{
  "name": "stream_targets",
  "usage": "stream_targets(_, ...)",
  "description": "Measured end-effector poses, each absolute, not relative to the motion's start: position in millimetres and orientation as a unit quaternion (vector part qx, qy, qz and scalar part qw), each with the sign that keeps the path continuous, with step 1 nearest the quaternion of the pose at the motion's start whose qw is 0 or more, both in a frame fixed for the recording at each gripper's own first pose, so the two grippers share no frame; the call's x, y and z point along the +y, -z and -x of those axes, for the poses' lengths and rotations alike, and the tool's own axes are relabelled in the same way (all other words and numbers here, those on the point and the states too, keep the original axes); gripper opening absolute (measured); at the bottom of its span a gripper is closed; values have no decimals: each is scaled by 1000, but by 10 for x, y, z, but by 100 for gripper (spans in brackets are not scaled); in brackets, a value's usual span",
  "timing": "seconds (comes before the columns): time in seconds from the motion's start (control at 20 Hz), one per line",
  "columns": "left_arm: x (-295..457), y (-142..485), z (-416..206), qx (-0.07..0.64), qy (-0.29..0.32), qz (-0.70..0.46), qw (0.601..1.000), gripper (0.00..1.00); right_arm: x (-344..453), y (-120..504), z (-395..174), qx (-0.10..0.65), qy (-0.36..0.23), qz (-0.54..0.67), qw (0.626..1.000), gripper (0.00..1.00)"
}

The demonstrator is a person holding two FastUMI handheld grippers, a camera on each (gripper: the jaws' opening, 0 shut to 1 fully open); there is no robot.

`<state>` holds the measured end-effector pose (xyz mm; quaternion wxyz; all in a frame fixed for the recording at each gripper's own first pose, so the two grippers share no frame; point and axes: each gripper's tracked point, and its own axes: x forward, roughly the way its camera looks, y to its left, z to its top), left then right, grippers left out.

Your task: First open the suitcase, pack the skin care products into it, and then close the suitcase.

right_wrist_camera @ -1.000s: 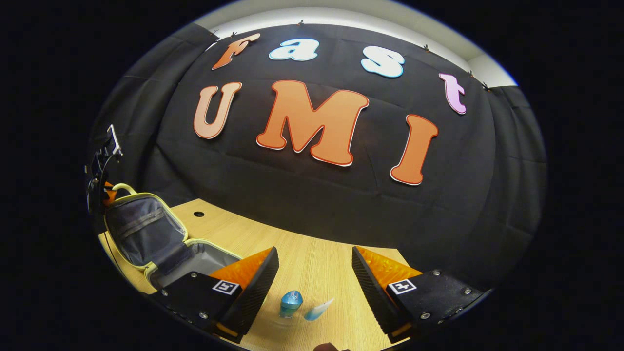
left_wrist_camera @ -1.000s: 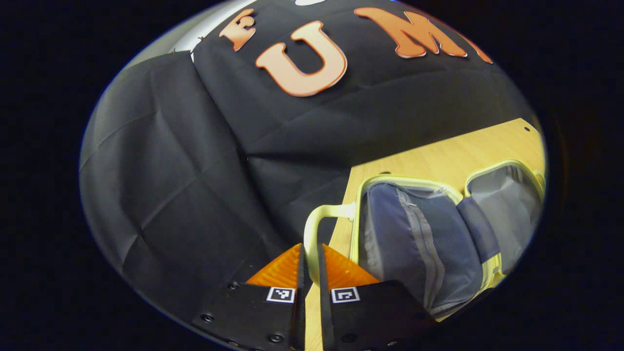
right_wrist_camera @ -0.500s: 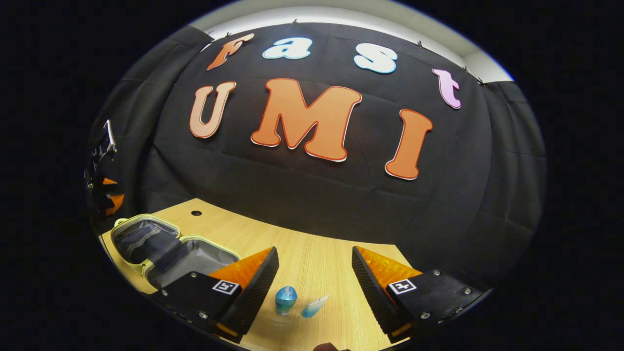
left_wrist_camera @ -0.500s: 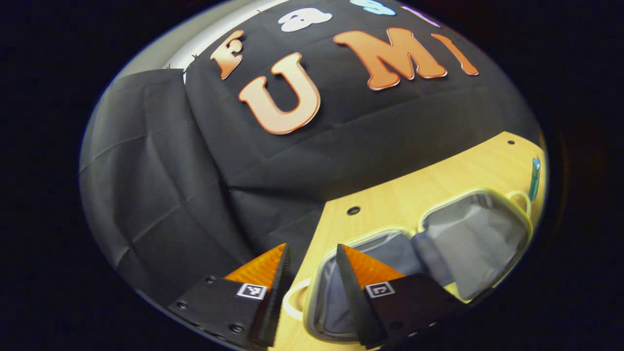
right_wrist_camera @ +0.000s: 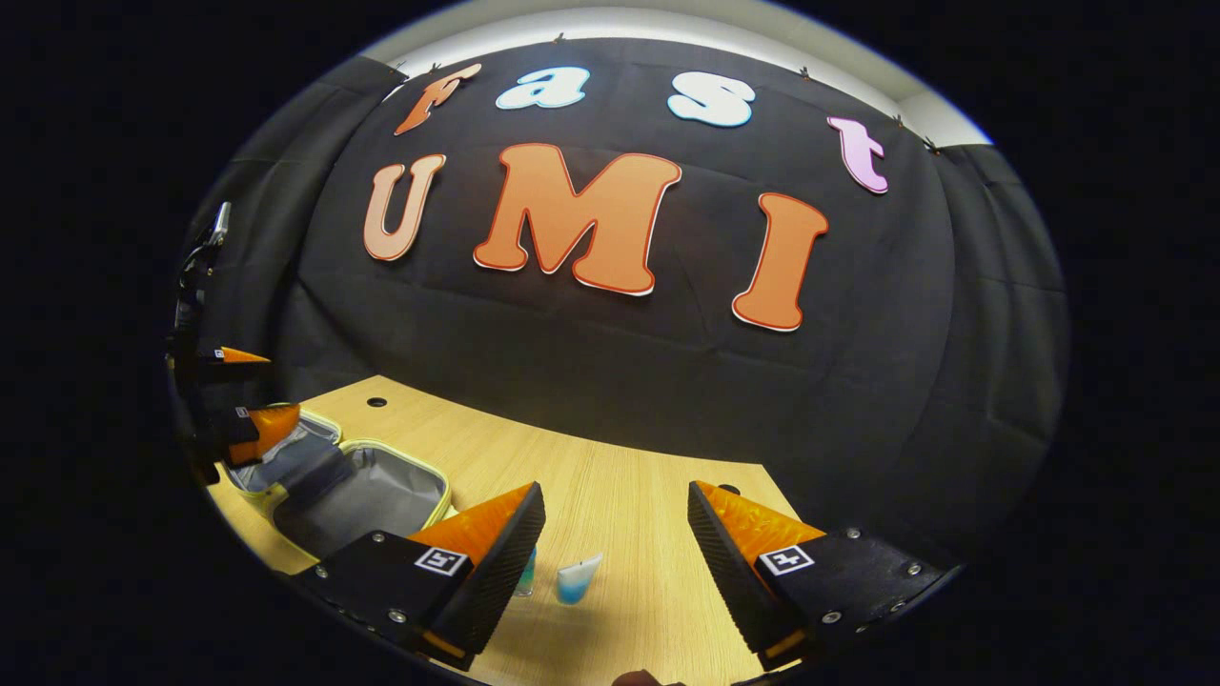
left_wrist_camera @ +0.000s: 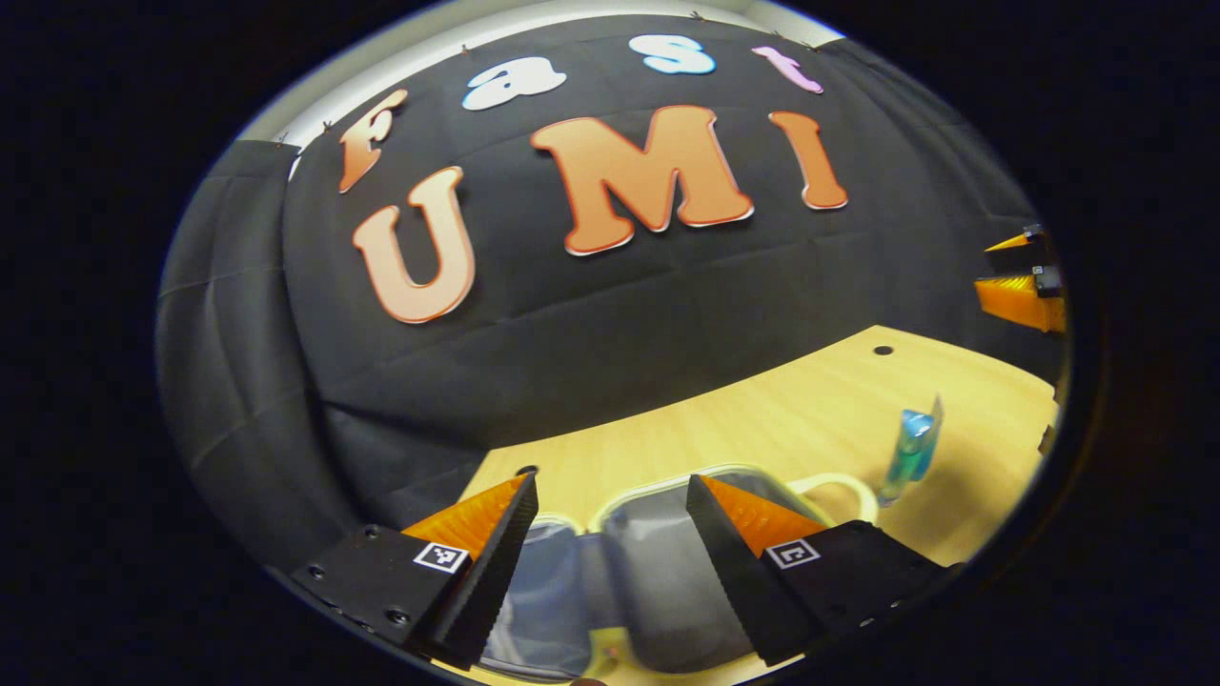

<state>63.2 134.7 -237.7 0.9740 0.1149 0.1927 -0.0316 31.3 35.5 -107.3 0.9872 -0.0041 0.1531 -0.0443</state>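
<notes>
1. Left claw point(left_wrist_camera: 610, 557): fingers spread wide, nothing between them, held above the open suitcase point(left_wrist_camera: 658, 581).
2. Suitcase in the left gripper view: lying flat and open on the tabletop point(left_wrist_camera: 762, 419), grey lining showing in both halves, pale yellow-green rim. Near edge cut off at the bottom of the view, partly covered by both fingers.
3. Suitcase handle point(left_wrist_camera: 843, 486): pale loop sticking out past the right-hand finger, lying on the tabletop.
4. Blue bottle point(left_wrist_camera: 910, 453): beside the handle, right of the left claw, apart from the suitcase. Upright or tipped: hard to tell this close to the lens edge.
5. Right claw point(right_wrist_camera: 615, 572): fingers also wide apart, empty, above bare tabletop point(right_wrist_camera: 620, 495).
6. Between the right claw's fingers: small blue and white tube point(right_wrist_camera: 575, 579) on the tabletop, nearer the left-hand finger. Second bluish item point(right_wrist_camera: 526, 572) just beside it, mostly hidden behind that finger; cannot identify it for certain.
7. Suitcase point(right_wrist_camera: 362, 491) in the right gripper view: to the left of the right claw, open, far half partly behind the other claw point(right_wrist_camera: 243, 400) at the view's left edge.
8. Right claw's fingertips visible at the far right edge of the left gripper view point(left_wrist_camera: 1025, 281), well above the tabletop; rest cut off.
</notes>
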Motion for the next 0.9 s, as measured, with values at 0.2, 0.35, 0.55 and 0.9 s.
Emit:
stream_targets(0.2, 568, 2448, -593, 191, 84, -93, 973, 97, 288, 1203, -276, 163, 30, -3, 986, 95)
stream_targets(0.35, 56, 2629, -506, 205, 122, -82, 968, 97, 246, 1364, -270, 176, 22, -16, 984, 95)
stream_targets(0.55, -536, 2942, -372, 220, 161, -56, 960, 98, 168, 1606, -285, 191, 12, -13, 981, 95)
stream_targets(0.9, -1060, 3441, -561, 230, 172, -48, 957, 98, 141, 2081, -330, 204, -15, -1, 979, 95)
